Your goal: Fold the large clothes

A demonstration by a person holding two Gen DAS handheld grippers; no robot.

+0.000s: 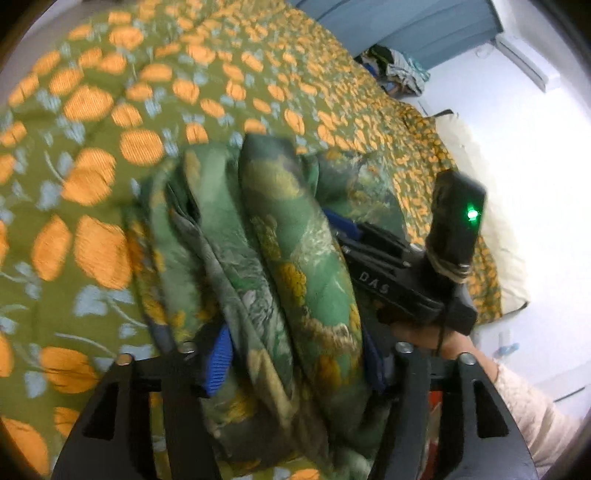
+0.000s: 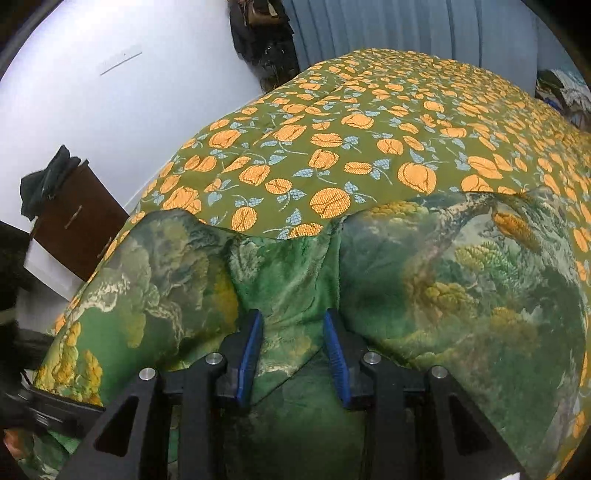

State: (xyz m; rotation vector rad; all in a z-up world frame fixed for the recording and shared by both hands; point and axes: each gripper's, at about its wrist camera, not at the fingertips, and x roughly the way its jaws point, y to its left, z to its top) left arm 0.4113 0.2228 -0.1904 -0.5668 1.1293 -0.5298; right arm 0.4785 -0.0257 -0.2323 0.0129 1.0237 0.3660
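Note:
A large green cloth printed with trees and yellow foliage (image 2: 461, 280) lies on a bed. In the right wrist view my right gripper (image 2: 293, 354) has its blue pads (image 2: 249, 350) closed on a raised ridge of this cloth. In the left wrist view my left gripper (image 1: 295, 365) is shut on thick bunched folds of the same cloth (image 1: 295, 236), which fill the gap between its fingers and hide most of the blue pads (image 1: 219, 362). The right gripper's black body (image 1: 402, 273) shows just right of the bunch, held by a hand.
The bed is covered by an olive bedspread with orange fruit (image 2: 332, 147), also in the left wrist view (image 1: 92, 155). A brown cabinet (image 2: 79, 225) stands at the left wall. A pile of clothes (image 1: 402, 70) lies beyond the bed. A blue curtain (image 2: 406, 29) hangs behind.

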